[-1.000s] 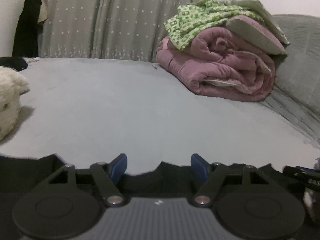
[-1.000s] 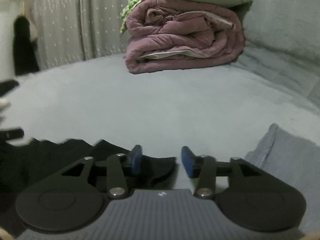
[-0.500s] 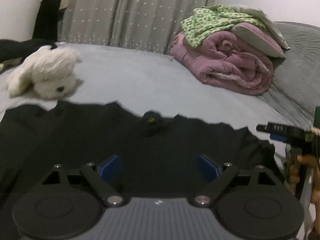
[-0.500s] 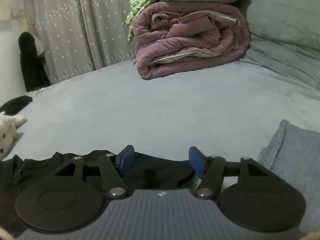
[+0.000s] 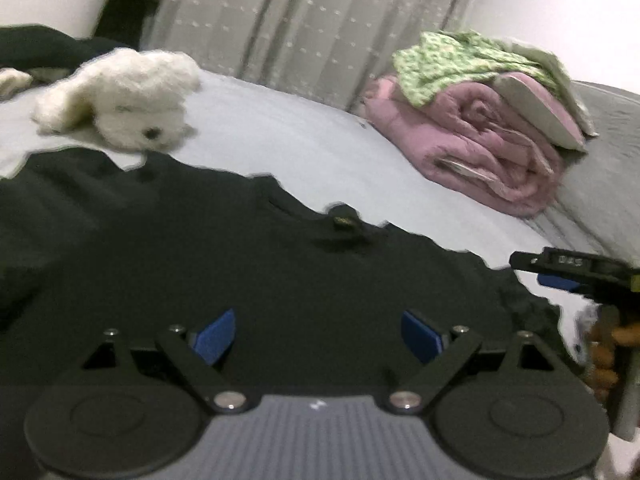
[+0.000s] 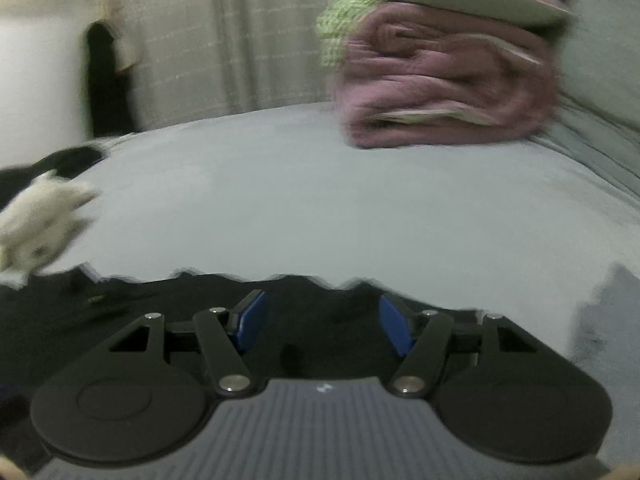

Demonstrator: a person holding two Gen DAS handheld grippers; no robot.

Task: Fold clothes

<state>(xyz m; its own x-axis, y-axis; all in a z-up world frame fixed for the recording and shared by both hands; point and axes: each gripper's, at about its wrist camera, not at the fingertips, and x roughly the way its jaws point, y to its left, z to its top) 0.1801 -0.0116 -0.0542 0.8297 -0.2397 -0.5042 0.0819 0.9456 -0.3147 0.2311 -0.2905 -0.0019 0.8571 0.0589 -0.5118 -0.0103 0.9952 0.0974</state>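
My left gripper (image 5: pixel 316 334) hangs over the black garment (image 5: pixel 248 280), fingers spread wide, nothing between the blue pads (image 5: pixel 212 336). The garment lies spread flat across the near part of the grey bed (image 5: pixel 280 144), its far edge wavy, with a small neck tag showing at the collar. A white plush toy (image 5: pixel 120 100) lies on the bed at the garment's far left corner, looks like it touches the edge, though blur makes that hard to confirm. A folded pink quilt (image 5: pixel 480 152) sits well beyond on the right with a green patterned cloth (image 5: pixel 452 60) on top. My right gripper (image 5: pixel 560 272) pokes in from the right edge of the left view, just beside the garment's right end.

From the right wrist, my right gripper (image 6: pixel 320 326) also has its fingers apart, empty, over the garment's (image 6: pixel 304 300) far edge. Frame is motion-blurred. A grey cloth (image 6: pixel 604 320) lies on the bed to the right, near the garment. Grey dotted curtain (image 6: pixel 224 32) behind the bed.
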